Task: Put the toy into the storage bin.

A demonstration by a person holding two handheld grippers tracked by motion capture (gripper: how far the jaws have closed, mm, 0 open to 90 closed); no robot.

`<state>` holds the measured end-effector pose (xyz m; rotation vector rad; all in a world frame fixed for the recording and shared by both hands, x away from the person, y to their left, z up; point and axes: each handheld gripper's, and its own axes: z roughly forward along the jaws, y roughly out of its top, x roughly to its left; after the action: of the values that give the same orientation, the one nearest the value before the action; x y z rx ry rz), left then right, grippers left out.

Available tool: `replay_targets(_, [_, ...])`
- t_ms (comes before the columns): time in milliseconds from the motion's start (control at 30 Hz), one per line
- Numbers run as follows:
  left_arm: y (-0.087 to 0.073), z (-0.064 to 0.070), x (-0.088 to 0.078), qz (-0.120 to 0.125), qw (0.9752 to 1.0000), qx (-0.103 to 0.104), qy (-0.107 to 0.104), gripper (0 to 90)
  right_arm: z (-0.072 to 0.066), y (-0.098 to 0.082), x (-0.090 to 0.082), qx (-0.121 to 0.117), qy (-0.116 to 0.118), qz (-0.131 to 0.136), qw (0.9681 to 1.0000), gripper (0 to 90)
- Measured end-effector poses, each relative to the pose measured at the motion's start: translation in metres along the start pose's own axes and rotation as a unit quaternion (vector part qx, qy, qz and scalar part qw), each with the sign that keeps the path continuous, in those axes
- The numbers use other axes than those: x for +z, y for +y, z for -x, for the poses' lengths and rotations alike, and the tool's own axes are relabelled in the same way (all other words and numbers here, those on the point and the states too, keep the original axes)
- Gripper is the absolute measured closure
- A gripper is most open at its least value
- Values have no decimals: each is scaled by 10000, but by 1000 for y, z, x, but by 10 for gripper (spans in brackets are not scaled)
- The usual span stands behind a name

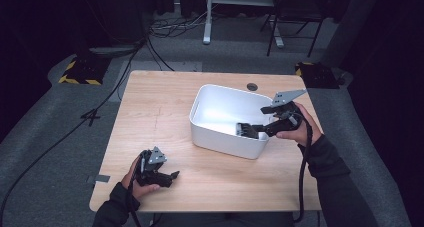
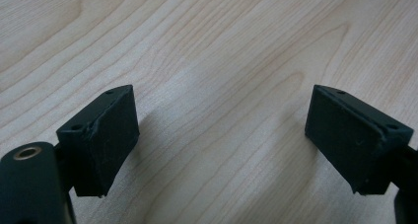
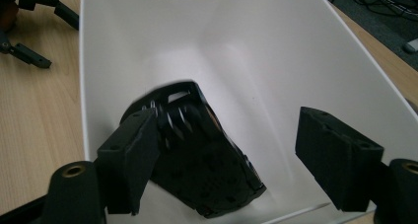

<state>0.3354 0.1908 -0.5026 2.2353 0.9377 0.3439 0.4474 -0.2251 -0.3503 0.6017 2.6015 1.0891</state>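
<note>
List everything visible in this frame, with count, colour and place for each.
table: 1, light wood, centre
bin: 1, white, on the table's right half
part: 1, black, inside the bin, against one jaw of the right gripper
chair: 1, black, on the floor beyond the table
cables: several, black, on the grey floor at the left
left gripper: 1, black, jaws open over bare table
right gripper: 1, black, jaws open, reaching into the bin
hands: 2, dark sleeves, at the table's near side

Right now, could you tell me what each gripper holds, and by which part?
Nothing is held. The left gripper and right gripper stand open; the black part sits in the white bin.
</note>
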Motion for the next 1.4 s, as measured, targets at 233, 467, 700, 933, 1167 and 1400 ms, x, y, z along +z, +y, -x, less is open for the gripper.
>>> replay_targets(233, [0,0,0,2,10000,-51,3,133,-2,1,-2,-44,-54,96,9999,246])
replay_targets(467, [0,1,0,-1,10000,-78,-17,132,-3,4,0,-11,-200,258,9995,217])
replay_targets(700, [0,0,0,0,10000,-44,6,133,-6,6,3,-22,-406,378,9985,193])
replay_targets(933, [0,0,0,4,10000,-59,-2,133,-9,8,2,-29,-811,413,9958,169])
replay_targets(1167, [0,0,0,-1,10000,-59,-7,133,-8,7,-4,49,-1075,516,9928,167])
replay_targets(1400, [0,0,0,-1,10000,-47,3,133,-6,5,-12,152,-1345,695,9884,176])
